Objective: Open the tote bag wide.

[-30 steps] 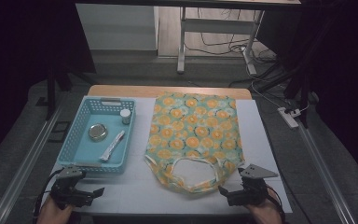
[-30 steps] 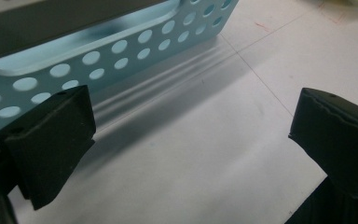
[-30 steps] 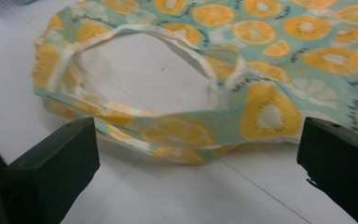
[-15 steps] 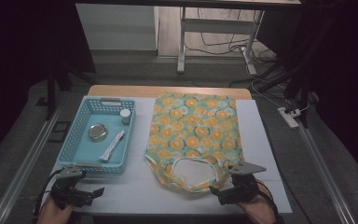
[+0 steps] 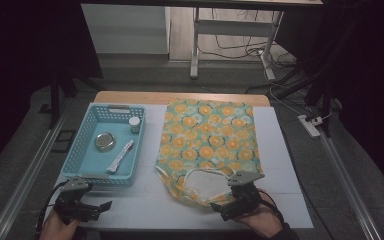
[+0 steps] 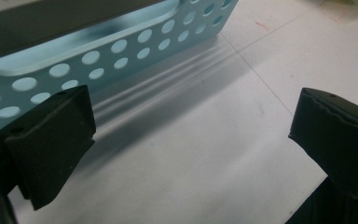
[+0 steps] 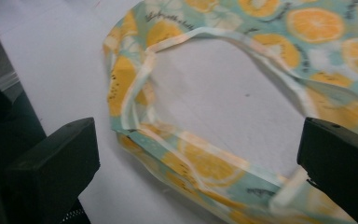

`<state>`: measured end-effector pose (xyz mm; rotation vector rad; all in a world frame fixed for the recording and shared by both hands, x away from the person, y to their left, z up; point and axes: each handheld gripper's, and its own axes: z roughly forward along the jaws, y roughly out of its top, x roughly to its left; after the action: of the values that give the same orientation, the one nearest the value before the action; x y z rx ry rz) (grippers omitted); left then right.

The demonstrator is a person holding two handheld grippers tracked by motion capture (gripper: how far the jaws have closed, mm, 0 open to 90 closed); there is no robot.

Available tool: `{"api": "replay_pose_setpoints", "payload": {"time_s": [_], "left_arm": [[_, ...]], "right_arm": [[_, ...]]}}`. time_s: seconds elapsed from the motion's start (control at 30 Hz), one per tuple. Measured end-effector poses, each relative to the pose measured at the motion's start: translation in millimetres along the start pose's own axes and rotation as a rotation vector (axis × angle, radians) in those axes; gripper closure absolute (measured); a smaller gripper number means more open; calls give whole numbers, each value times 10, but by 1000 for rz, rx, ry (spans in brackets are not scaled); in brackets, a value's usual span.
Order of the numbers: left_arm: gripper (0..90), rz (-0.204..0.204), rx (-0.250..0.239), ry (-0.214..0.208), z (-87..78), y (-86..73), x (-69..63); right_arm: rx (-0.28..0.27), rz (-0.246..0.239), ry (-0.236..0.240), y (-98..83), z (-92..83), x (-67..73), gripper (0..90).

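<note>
At the table's near edge, right gripper [image 5: 226, 206] spread wide over the bag [image 5: 207, 137] handle; left gripper [image 5: 94, 206] released beside basket [image 5: 82, 172].

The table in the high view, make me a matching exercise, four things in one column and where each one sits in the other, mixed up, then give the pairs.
Things:
1. round tin
2. small jar
3. fabric bag
4. right gripper

Places:
A. flat on the white table, right of the basket
B. over the bag's handle, near edge
C. basket's far right corner
D. middle of the basket

Pairs: 1-D, 2-C, 3-A, 4-B
</note>
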<state>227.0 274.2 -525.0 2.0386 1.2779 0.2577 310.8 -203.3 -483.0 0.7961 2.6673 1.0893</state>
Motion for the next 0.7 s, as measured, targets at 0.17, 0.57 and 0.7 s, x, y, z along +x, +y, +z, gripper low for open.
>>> {"api": "replay_pose_setpoints", "payload": {"time_s": [0.17, 0.57, 0.7], "left_arm": [[3, 2, 2, 0, 2, 1, -1], [4, 8, 6, 0, 8, 4, -5], [4, 8, 8, 0, 10, 6, -6]], "right_arm": [[47, -35, 39, 21, 141, 76, 0], [99, -89, 116, 21, 218, 112, 435], [113, -97, 142, 40, 185, 85, 641]]}}
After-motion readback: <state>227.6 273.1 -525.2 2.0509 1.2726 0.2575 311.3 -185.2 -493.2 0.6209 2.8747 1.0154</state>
